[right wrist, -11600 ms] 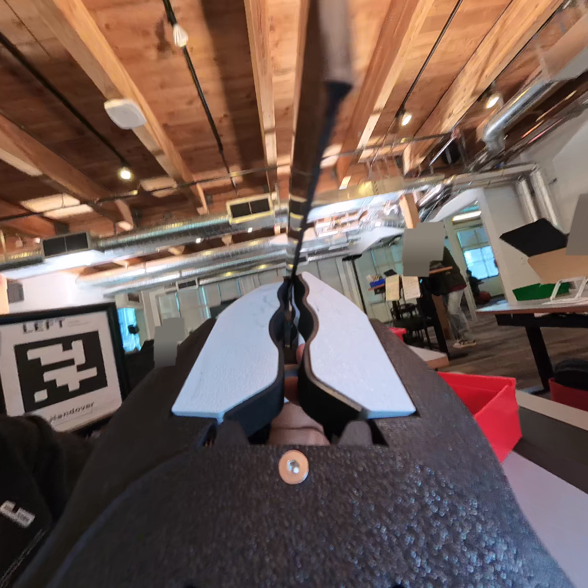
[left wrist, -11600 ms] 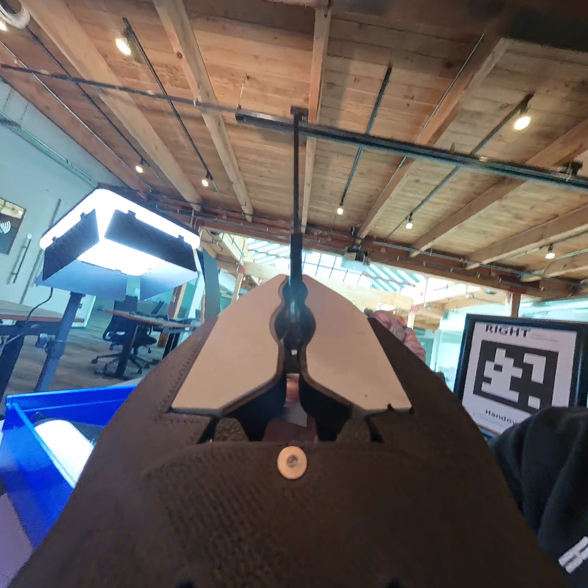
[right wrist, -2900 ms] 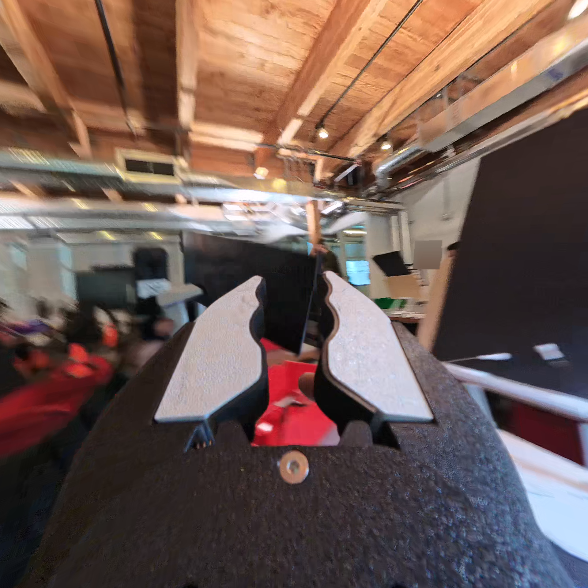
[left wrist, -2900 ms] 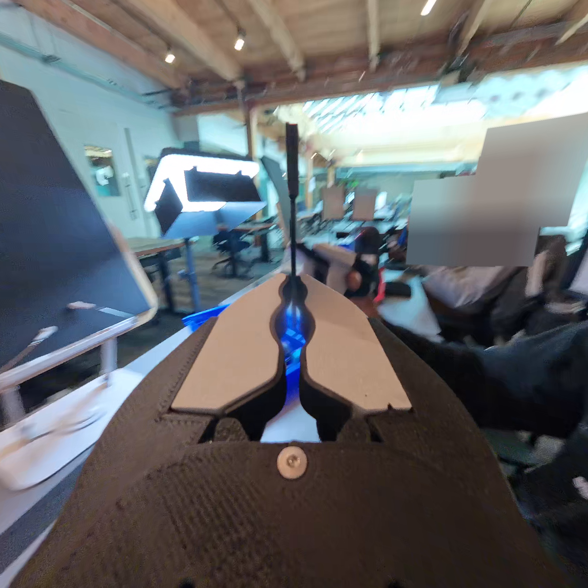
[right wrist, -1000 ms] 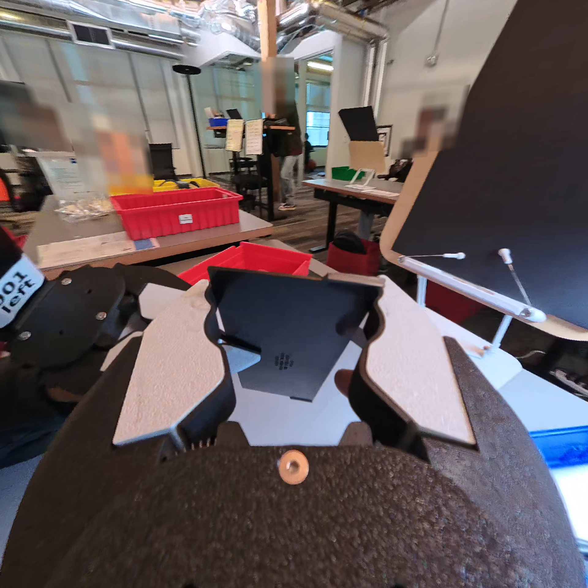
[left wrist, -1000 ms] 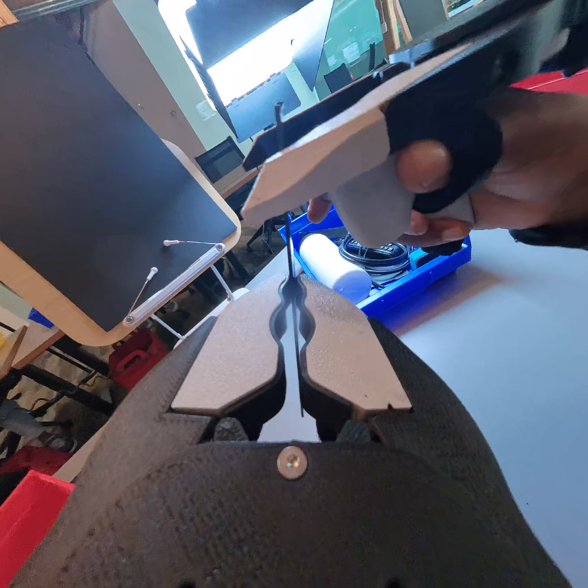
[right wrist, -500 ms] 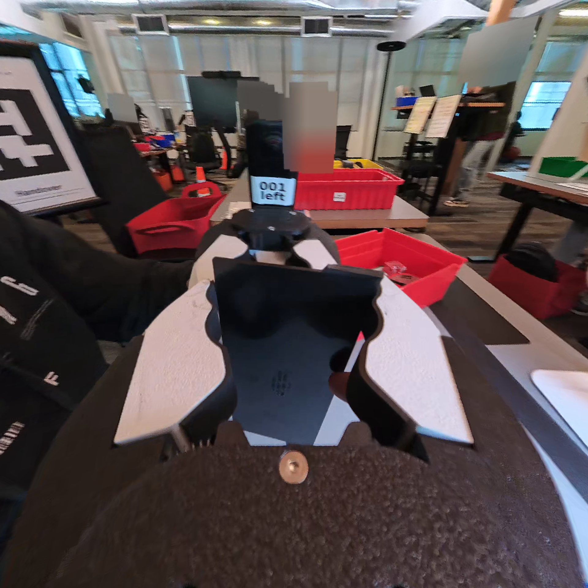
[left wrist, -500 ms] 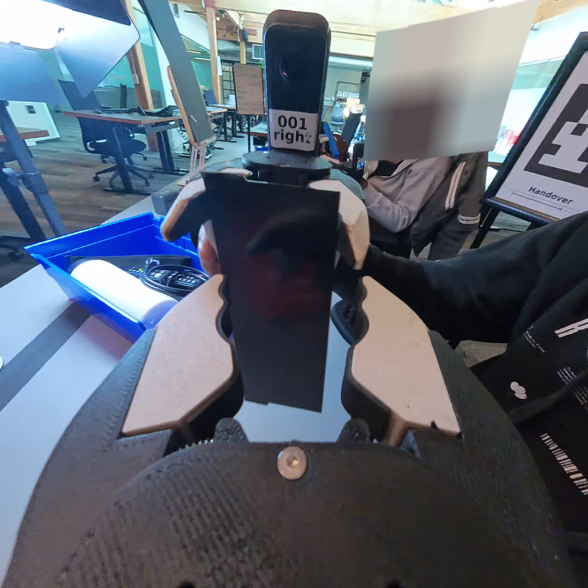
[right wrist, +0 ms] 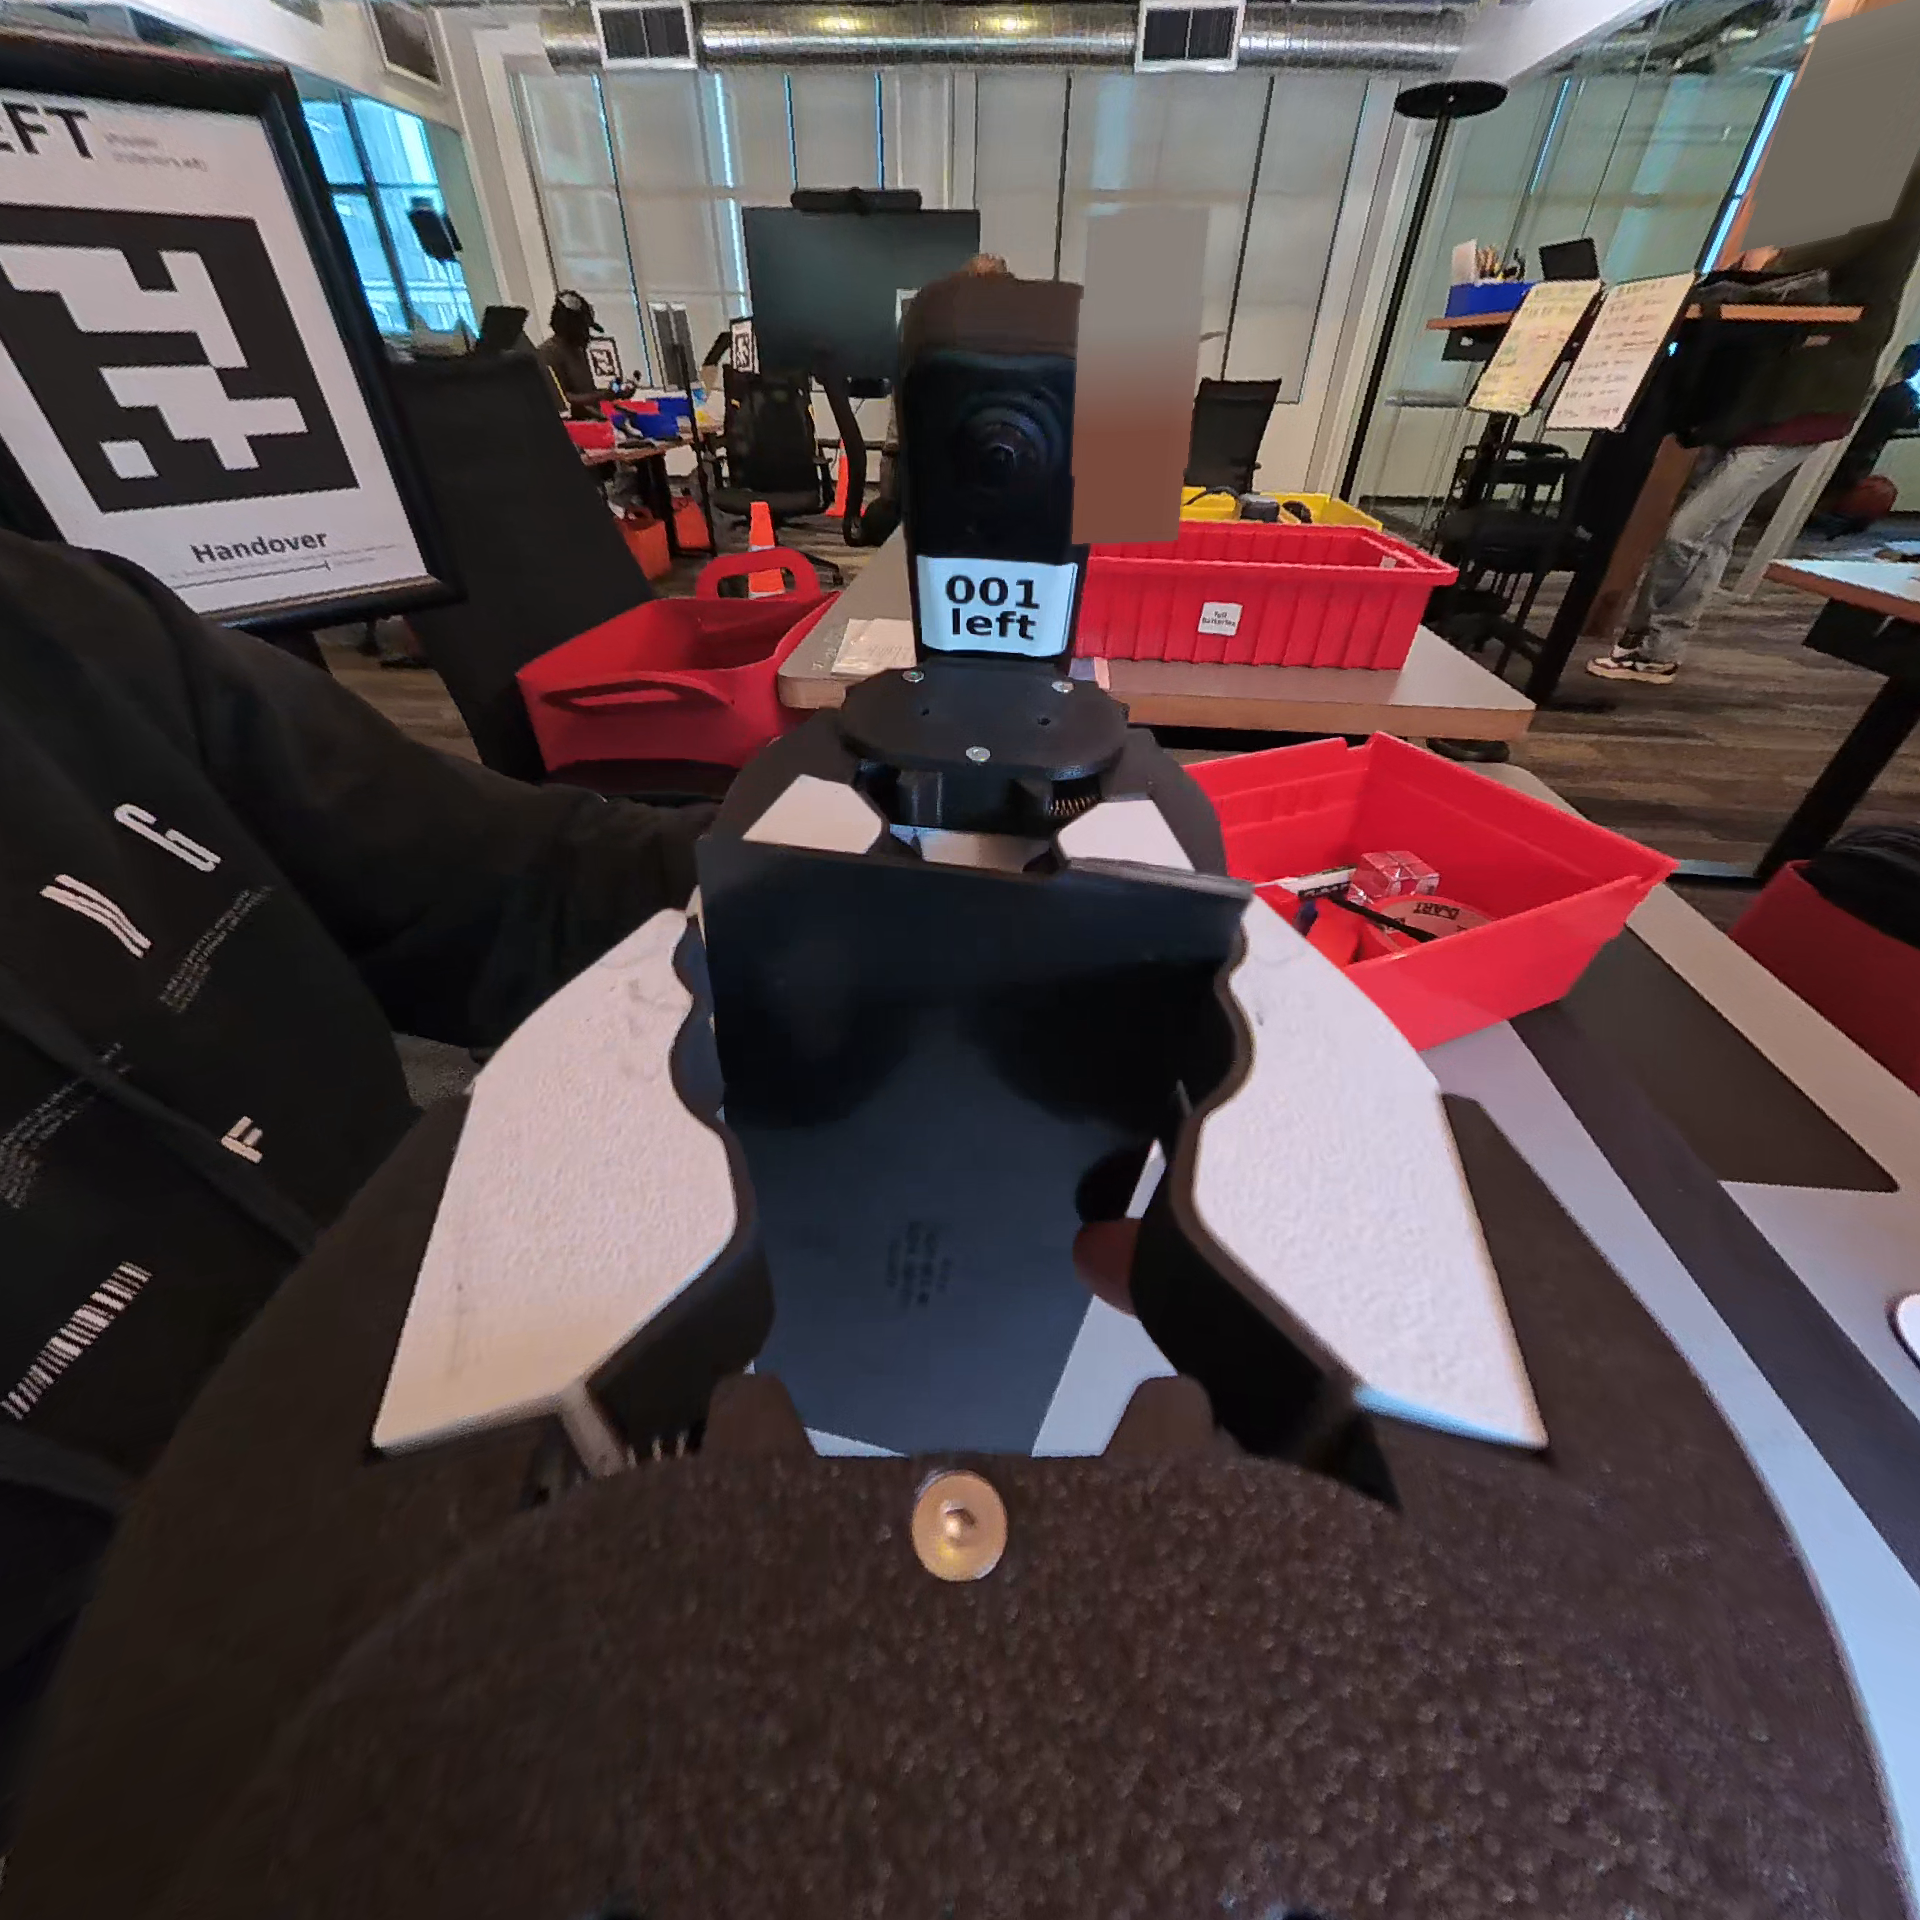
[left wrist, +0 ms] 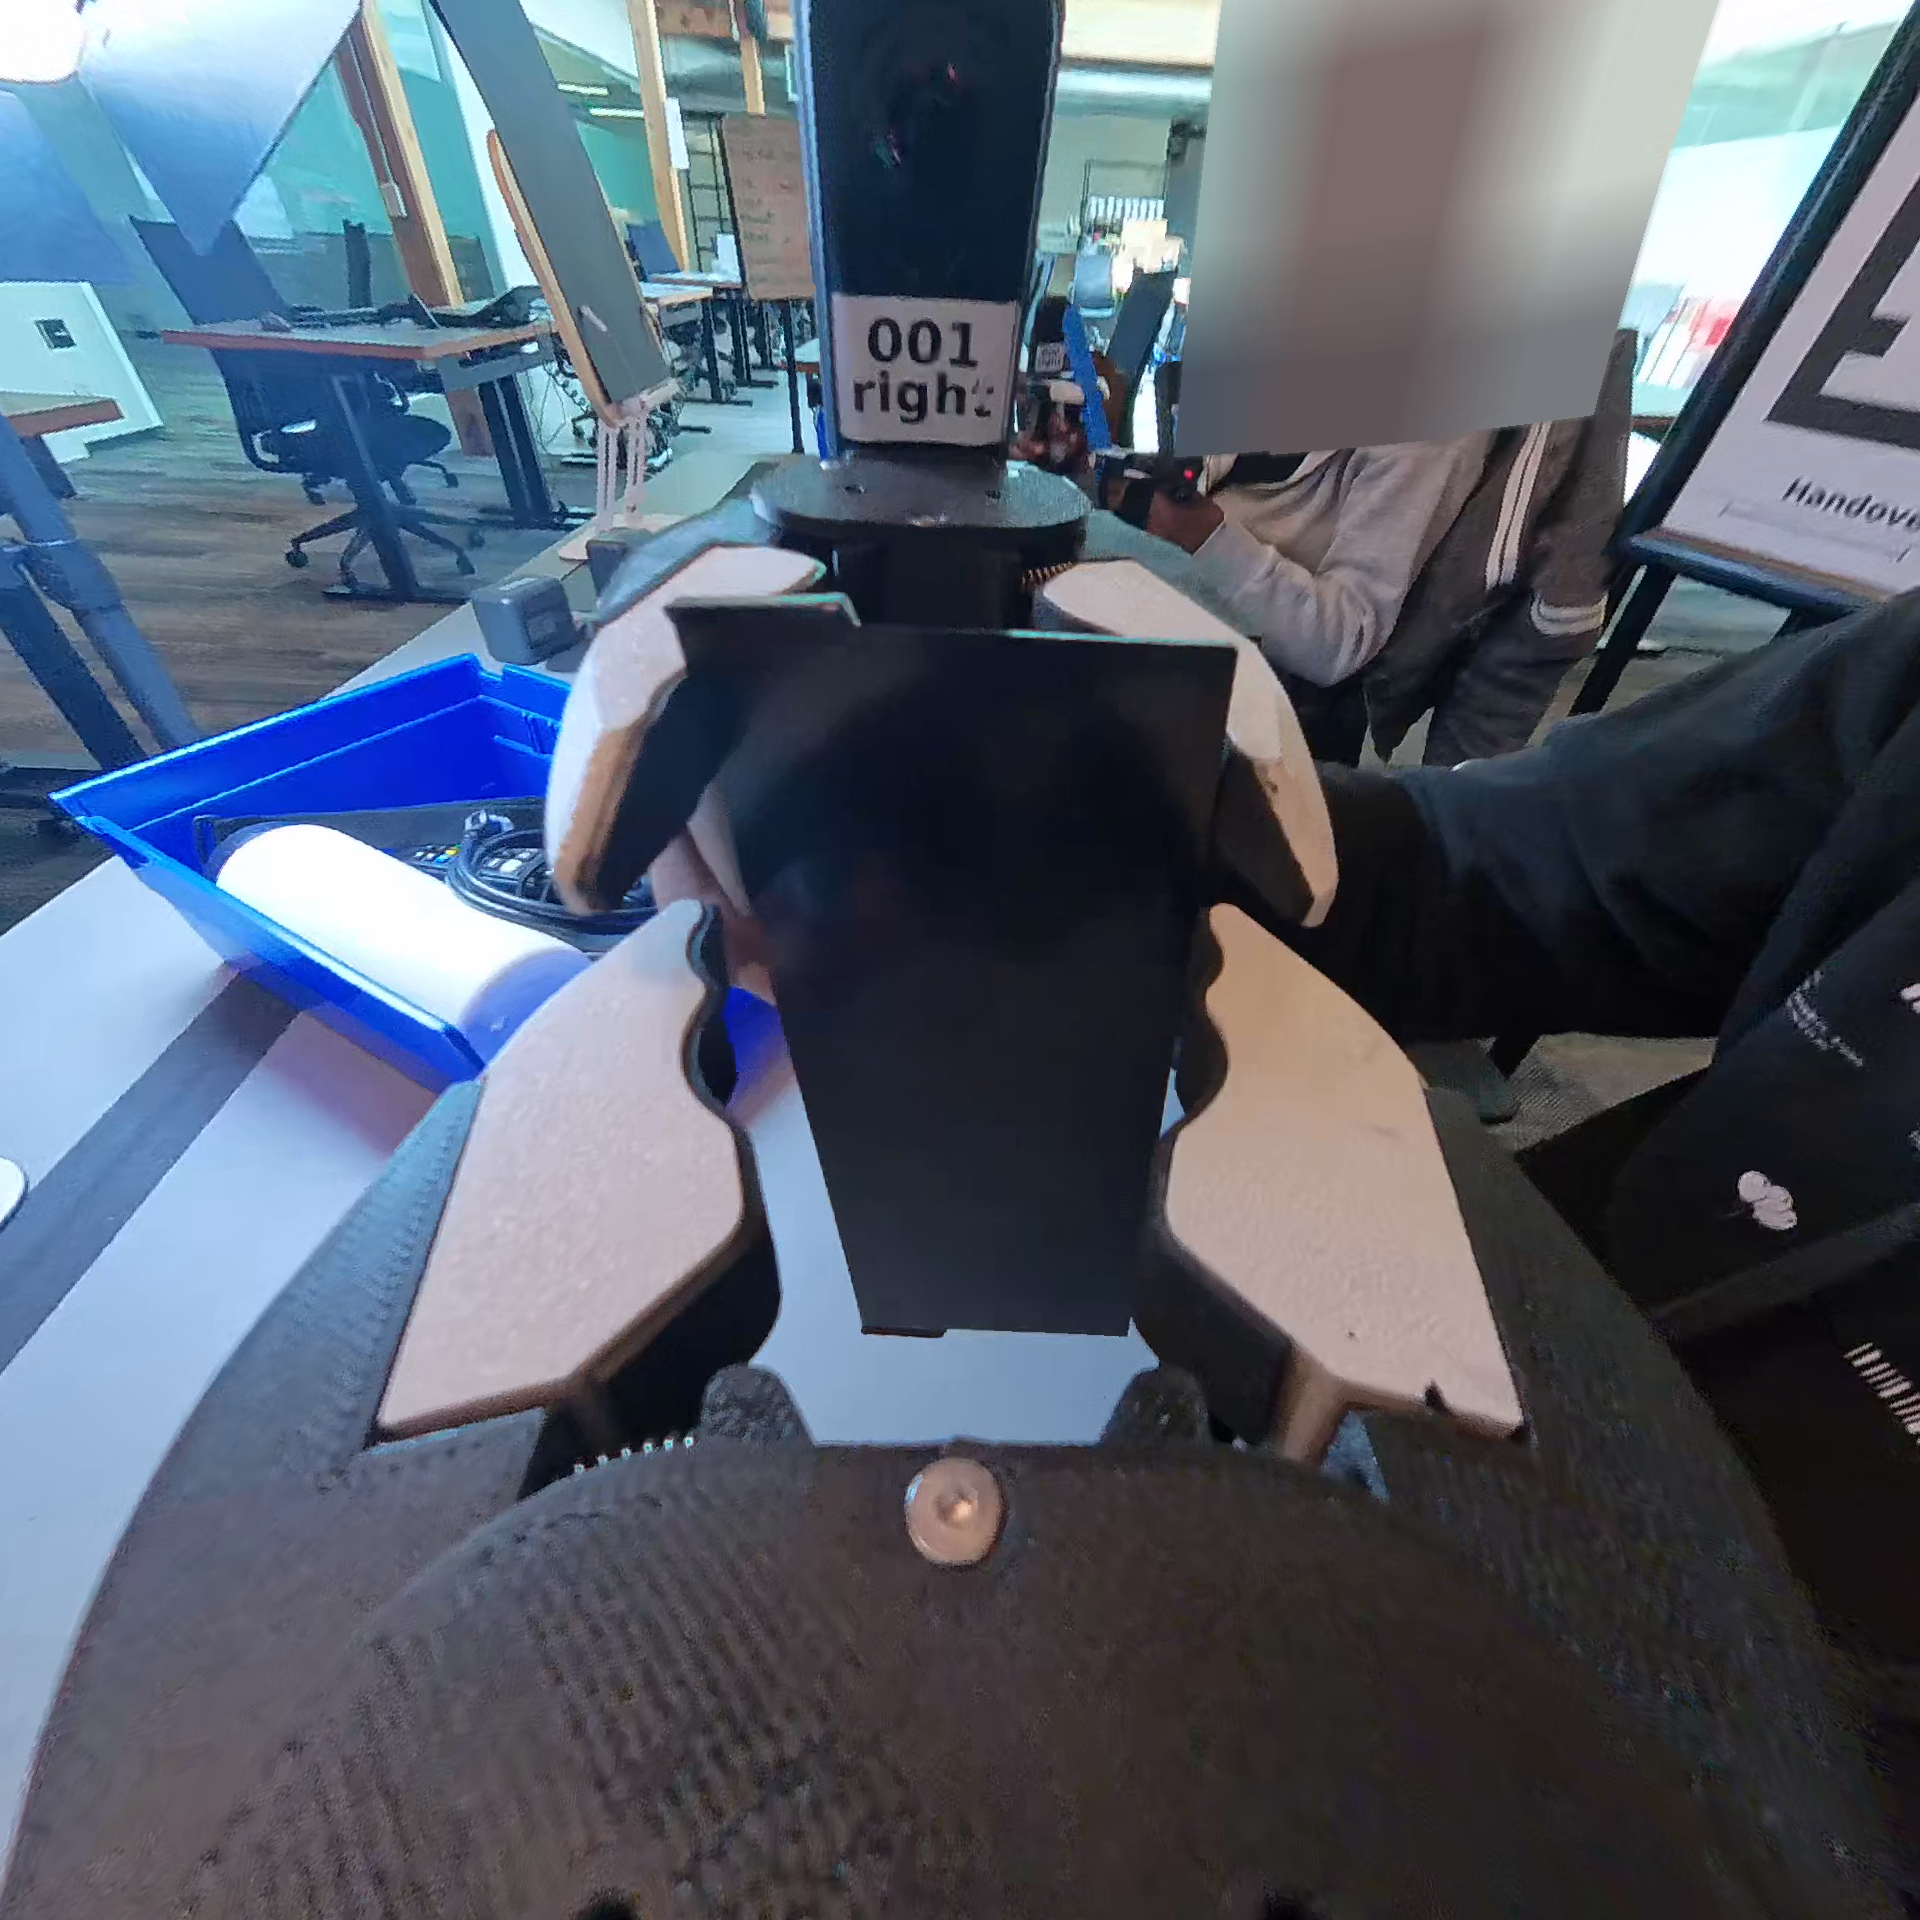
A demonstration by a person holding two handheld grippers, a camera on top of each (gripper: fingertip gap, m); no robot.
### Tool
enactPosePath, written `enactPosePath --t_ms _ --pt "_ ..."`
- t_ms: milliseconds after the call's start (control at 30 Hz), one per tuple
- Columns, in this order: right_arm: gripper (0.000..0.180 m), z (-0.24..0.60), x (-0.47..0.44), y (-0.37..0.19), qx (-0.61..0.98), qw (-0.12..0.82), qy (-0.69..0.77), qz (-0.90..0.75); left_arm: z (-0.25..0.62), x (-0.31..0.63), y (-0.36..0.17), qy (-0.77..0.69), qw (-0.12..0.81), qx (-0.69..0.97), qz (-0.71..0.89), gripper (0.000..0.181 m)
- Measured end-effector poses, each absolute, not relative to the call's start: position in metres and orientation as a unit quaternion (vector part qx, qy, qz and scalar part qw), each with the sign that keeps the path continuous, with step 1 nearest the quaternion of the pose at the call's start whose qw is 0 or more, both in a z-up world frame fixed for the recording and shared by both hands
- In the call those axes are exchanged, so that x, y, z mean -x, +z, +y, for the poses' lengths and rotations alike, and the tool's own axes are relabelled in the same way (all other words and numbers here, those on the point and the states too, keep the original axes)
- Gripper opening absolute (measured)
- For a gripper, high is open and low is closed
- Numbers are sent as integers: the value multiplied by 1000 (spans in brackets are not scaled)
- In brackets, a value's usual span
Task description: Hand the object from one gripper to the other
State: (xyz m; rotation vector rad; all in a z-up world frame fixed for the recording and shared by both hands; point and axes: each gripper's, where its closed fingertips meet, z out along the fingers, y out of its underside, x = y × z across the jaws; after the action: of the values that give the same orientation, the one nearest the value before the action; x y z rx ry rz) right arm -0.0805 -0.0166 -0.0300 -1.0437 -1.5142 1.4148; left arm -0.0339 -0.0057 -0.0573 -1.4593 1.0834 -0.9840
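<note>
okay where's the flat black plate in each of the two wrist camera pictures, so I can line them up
Left wrist view: the flat black plate fills the centre, between the left gripper fingers, its far end in the right gripper.
Right wrist view: again in the centre, between the right gripper fingers, with the left gripper at its far end.
Shared landmark: the person's black sleeve, on the right in the left view and on the left in the right view.

right gripper (right wrist: 961, 1049) pinches the black plate (right wrist: 935, 1091) (left gripper (right wrist: 971, 842) opposite).
</note>
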Motion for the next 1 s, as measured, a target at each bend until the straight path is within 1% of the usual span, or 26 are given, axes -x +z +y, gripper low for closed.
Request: enactPosePath --t_ms 100,200,333,433,533,667,733,833,1000 --pt "89 -14 80 -33 415 395 559 -599 -5 33 -60 -413 508 606 452 80" --pt "89 -12 78 -34 422 396 549 -604 -4 31 -62 -414 508 606 450 80" --pt "91 3 71 -17 436 445 526 -580 3 42 -50 -417 525 608 425 80" --pt "93 11 63 -13 441 457 523 -568 8 58 -32 -422 554 600 395 79" --pt "94 11 75 -29 452 436 524 -575 11 71 -15 -428 582 587 366 79" --pt "93 -1 99 -46 455 408 537 -581 10 74 -11 -426 588 584 362 79" --pt "92 -5 103 -45 452 407 548 -574 9 71 -12 -431 585 582 366 79" --pt "84 -6 102 -38 446 411 565 -560 6 65 -14 -432 580 581 374 79" --pt "84 -7 101 -35 440 415 568 -558 4 64 -12 -434 583 576 374 79"
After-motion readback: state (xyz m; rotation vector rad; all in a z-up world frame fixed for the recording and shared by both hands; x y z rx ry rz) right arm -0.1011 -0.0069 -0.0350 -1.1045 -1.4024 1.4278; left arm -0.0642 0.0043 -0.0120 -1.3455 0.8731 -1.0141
